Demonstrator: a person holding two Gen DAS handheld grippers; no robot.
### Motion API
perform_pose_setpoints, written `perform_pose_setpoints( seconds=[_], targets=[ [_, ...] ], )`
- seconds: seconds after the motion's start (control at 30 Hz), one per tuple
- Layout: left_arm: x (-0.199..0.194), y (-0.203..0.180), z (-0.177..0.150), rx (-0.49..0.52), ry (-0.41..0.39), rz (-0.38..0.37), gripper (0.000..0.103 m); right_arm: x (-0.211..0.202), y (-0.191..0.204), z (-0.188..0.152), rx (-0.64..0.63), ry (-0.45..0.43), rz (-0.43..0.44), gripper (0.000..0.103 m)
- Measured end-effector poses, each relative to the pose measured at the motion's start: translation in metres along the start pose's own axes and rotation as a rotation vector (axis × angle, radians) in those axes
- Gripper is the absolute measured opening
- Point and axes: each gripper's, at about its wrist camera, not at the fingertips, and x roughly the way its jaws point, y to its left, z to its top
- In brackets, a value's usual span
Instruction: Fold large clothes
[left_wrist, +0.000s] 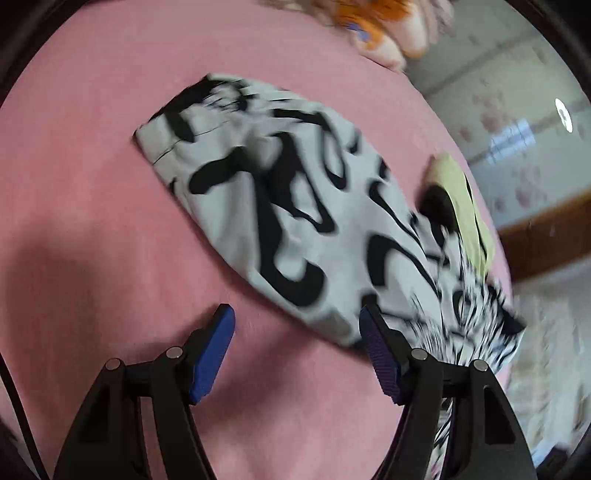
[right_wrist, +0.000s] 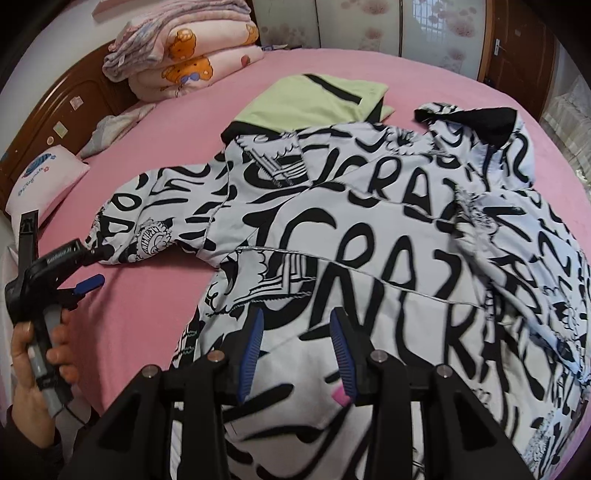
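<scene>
So the black-and-white lettered hoodie (right_wrist: 369, 229) was spread across the pink bed (right_wrist: 155, 310), hood toward the far side, one sleeve (left_wrist: 258, 192) flung out to the side. Looked like the sleeve-folding step. Left gripper (left_wrist: 297, 332) had its fingers wide apart over bare sheet, right beside the sleeve's near edge, nothing in them. Right gripper (right_wrist: 297, 343) hovered over the hoodie's body, fingers partly apart, gripping nothing. Next move probably needs the left to pinch that sleeve edge. Plenty of open sheet nearby; the folded green garment (right_wrist: 314, 99) sits touching the hoodie's far edge.
</scene>
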Motion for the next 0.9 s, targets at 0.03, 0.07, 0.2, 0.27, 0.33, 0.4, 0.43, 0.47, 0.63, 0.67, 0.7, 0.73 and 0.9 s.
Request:
perform_pose_setpoints(
  seconds=[0.03,0.07,0.2,0.27,0.33,0.4,0.43,0.47,0.63,0.67,0.7,0.73,0.9],
  targets=[
    [0.004,0.005,0.004,-0.027,-0.004,-0.013,0.068,0.006,0.002,0.001,0.006,0.009,0.004,0.037],
    [0.008,0.007,0.008,-0.047,-0.012,-0.025,0.068,0.009,0.003,0.001,0.011,0.014,0.007,0.037],
    [0.021,0.009,0.022,-0.082,-0.058,-0.031,0.068,0.025,0.007,-0.001,0.036,0.039,0.030,0.037],
    [0.027,0.006,0.028,-0.089,-0.081,-0.005,0.059,0.031,0.007,-0.003,0.051,0.054,0.041,0.037],
    [0.032,0.002,0.036,-0.079,-0.094,0.051,0.020,0.037,0.004,-0.007,0.077,0.075,0.060,0.037],
    [0.032,-0.002,0.044,-0.093,-0.099,0.043,0.009,0.040,-0.003,-0.010,0.101,0.091,0.071,0.037],
    [0.030,-0.008,0.045,-0.084,-0.109,0.058,0.008,0.041,-0.007,-0.012,0.113,0.094,0.073,0.037],
    [0.026,-0.016,0.046,-0.065,-0.125,0.076,0.007,0.040,-0.010,-0.014,0.121,0.095,0.074,0.037],
    [-0.021,-0.108,0.028,0.163,-0.259,0.038,0.006,0.025,-0.042,-0.020,0.178,0.061,0.056,0.037],
    [-0.029,-0.131,0.021,0.220,-0.273,0.015,0.006,0.019,-0.051,-0.022,0.197,0.044,0.049,0.037],
    [-0.035,-0.151,0.014,0.269,-0.284,-0.005,0.006,0.015,-0.059,-0.023,0.212,0.033,0.045,0.037],
    [-0.042,-0.172,0.004,0.323,-0.295,-0.025,0.006,0.008,-0.069,-0.025,0.236,0.016,0.039,0.037],
    [-0.049,-0.285,-0.079,0.631,-0.263,-0.149,0.007,-0.019,-0.118,-0.037,0.346,-0.050,0.025,0.038]
  ],
)
